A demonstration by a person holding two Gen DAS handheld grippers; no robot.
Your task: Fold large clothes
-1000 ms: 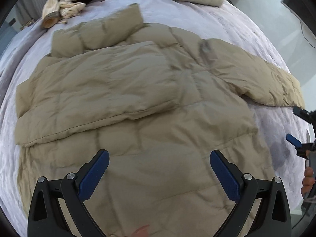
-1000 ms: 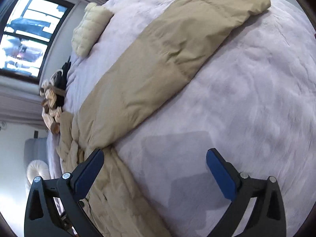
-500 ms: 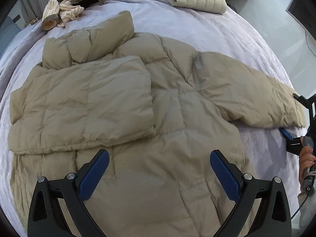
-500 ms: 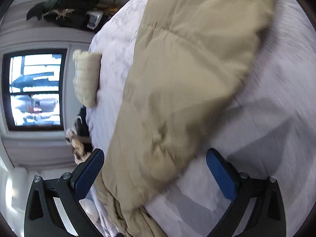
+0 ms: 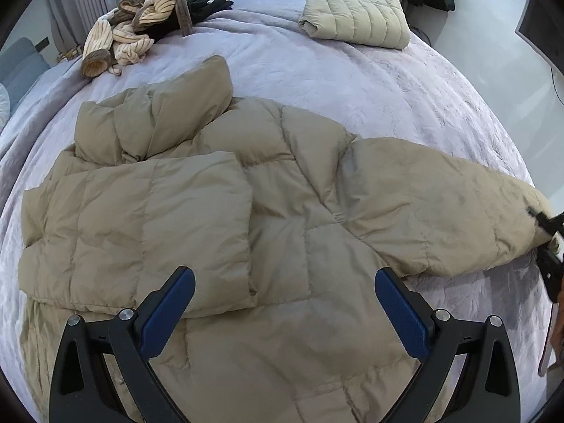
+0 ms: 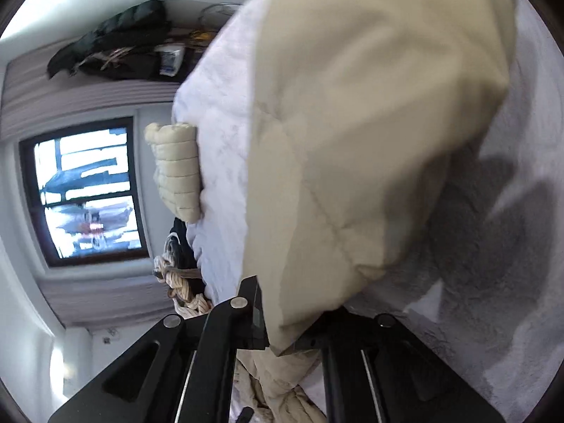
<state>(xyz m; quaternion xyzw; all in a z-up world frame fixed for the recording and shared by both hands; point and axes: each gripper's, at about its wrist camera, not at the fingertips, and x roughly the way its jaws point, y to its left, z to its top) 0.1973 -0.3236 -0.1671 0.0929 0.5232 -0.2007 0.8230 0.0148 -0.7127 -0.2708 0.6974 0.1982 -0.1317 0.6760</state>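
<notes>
Across a bed (image 5: pixel 352 81) covered in pale lilac fabric lay a large tan puffer jacket (image 5: pixel 282 218), spread flat and filling most of the left wrist view. At the far left, one sleeve (image 5: pixel 141 225) was already folded in over the chest, lying flat on the jacket's body. Behind it the puffy collar (image 5: pixel 158 116) stood up toward the far side of the bed. Low in this view, the left gripper (image 5: pixel 284 303) hovered above the jacket's lower body with its jaws spread wide; the blue pads (image 5: pixel 169 310) sat well apart and nothing was between them, the jacket lying beneath and beyond them. To the right, the other sleeve (image 5: pixel 440 208) stretched outward across the bed toward the right edge. At that edge, the right gripper (image 5: pixel 544 232) met the sleeve's cuff, only partly visible.

From the right wrist view, blurred, the right gripper's (image 6: pixel 282 335) jaws had just been closing and were pinched on the cuff of the tan sleeve (image 6: pixel 352 141), which rose from between them and filled the centre of the picture, lifted off the bedcover.

Farther back on the bed, a heap of striped cream knitwear (image 5: pixel 141 24) lay at the far left corner, and a folded cream quilted jacket (image 5: pixel 356 17) rested at the far right. A window (image 6: pixel 84 190) showed on the wall.
</notes>
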